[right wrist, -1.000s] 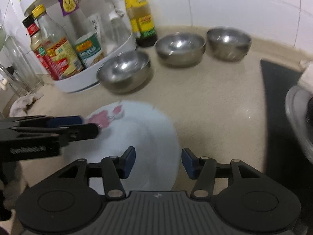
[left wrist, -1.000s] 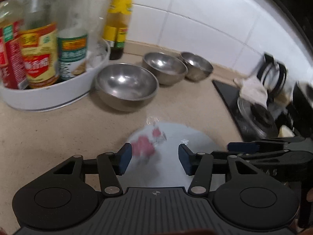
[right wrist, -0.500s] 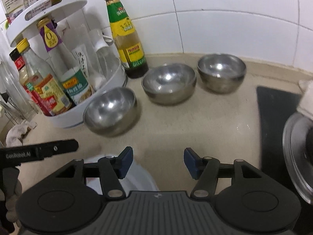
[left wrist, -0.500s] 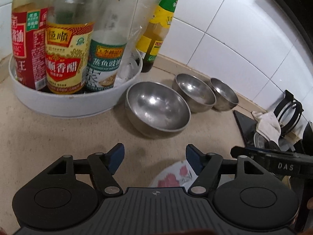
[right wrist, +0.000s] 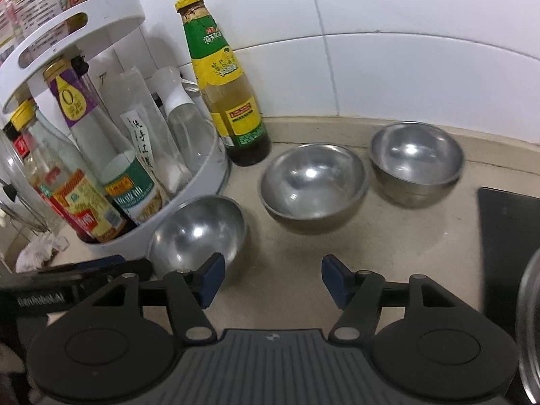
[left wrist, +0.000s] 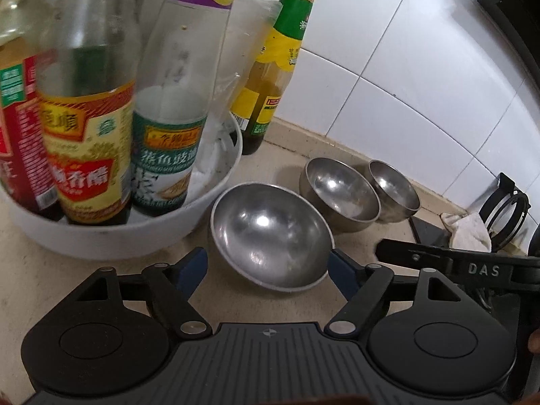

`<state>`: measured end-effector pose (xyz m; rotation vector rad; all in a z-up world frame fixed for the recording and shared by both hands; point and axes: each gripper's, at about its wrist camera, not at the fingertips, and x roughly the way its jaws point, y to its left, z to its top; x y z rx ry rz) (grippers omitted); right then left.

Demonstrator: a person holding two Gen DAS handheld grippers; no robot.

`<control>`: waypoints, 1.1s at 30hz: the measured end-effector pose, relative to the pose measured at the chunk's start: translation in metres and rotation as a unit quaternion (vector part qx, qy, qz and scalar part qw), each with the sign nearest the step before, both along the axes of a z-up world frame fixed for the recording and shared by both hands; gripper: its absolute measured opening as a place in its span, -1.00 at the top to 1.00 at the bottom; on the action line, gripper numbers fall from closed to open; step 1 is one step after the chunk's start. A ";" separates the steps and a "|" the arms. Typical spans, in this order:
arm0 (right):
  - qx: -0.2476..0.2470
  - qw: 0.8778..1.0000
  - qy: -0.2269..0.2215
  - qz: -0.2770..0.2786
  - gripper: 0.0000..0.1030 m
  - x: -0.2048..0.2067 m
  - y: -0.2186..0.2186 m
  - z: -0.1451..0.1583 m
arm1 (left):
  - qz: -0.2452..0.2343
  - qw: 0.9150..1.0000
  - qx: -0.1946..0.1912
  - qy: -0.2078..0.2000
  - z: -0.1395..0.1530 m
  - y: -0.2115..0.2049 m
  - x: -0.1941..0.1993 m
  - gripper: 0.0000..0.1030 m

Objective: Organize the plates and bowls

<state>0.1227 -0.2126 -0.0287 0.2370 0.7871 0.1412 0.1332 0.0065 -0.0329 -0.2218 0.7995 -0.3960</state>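
Left wrist view: left tool (left wrist: 268, 268) is opening, its pads flanking the nearest steel bowl (left wrist: 271, 234) without pressing it — bowl on the tabletop (left wrist: 84, 290) beside the white bottle rack (left wrist: 128, 236). Right tool (right wrist: 271, 278) is opening too, empty, before the middle bowl (right wrist: 312, 185) — third bowl (right wrist: 416, 163) beyond.

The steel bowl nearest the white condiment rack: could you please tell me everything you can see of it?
The nearest steel bowl is a round, plain bowl of what looks like brushed stainless steel, dull grey with bright reflections inside. It is empty and sits upright on the beige countertop, right beside the white rack, first of a row of three alike. Whether it touches the rack cannot be told. The left gripper has its opening jaws on either side of the bowl's near rim, the pads not visibly pressing on it.
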 end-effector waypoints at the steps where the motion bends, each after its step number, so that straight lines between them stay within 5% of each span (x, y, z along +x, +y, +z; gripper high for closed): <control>1: 0.003 1.000 0.002 0.004 -0.19 0.006 0.002 -0.001 | 0.000 1.000 0.000 0.003 -0.002 -0.002 0.004 -0.61; 14: 0.047 0.993 0.100 0.040 -0.18 0.063 0.010 -0.047 | -0.012 0.999 0.018 0.038 -0.027 -0.017 0.036 -0.42; 17: 0.053 0.992 0.104 0.045 0.15 0.061 0.007 -0.049 | -0.020 0.998 0.016 0.062 -0.037 -0.019 0.041 -0.13; 20: 0.053 0.992 0.100 0.056 0.28 0.054 0.008 -0.045 | -0.026 0.997 0.006 0.076 -0.045 -0.022 0.046 0.04; 33: 0.066 0.991 0.113 0.026 0.40 0.016 -0.027 -0.038 | -0.115 0.991 0.023 0.066 -0.035 -0.064 0.023 0.08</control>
